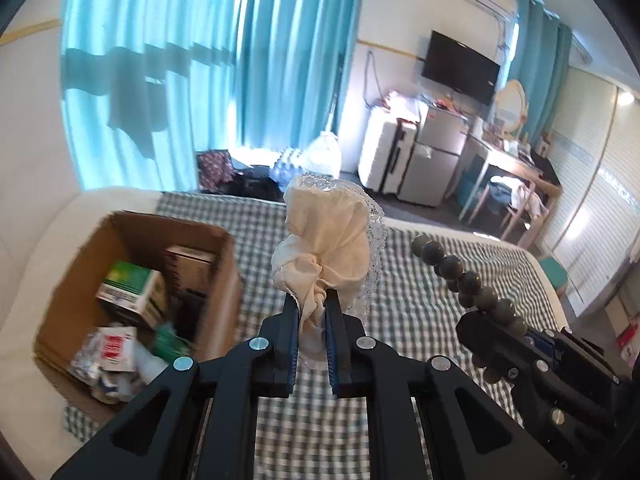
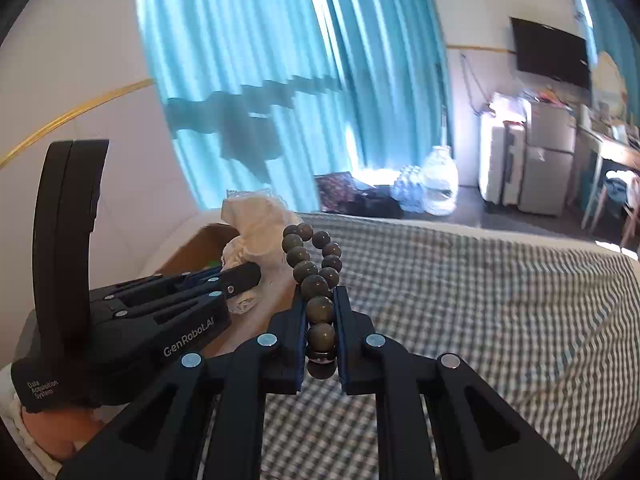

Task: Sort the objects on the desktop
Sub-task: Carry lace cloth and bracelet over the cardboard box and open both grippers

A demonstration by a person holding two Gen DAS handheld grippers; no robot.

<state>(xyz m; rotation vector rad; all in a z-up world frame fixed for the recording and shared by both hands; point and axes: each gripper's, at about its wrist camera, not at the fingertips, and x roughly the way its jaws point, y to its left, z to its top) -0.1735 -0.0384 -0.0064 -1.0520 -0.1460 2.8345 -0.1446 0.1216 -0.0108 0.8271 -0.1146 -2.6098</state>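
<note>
My left gripper (image 1: 312, 300) is shut on a cream lace-edged scrunchie (image 1: 332, 236) and holds it up above the checked bed cover, just right of an open cardboard box (image 1: 132, 280). My right gripper (image 2: 319, 292) is shut on a bracelet of dark round beads (image 2: 312, 276), also held up in the air. In the left wrist view the right gripper (image 1: 496, 320) and its beads (image 1: 460, 276) are to the right. In the right wrist view the left gripper (image 2: 248, 272) and the scrunchie (image 2: 256, 232) are to the left, over the box's rim (image 2: 208, 236).
The box holds several small packages, among them a green and white carton (image 1: 132, 286). The checked cover (image 2: 480, 300) spreads over the bed to the right. Beyond the bed are teal curtains (image 1: 200, 60), bags on the floor (image 1: 320, 160), a suitcase, a small fridge and a desk.
</note>
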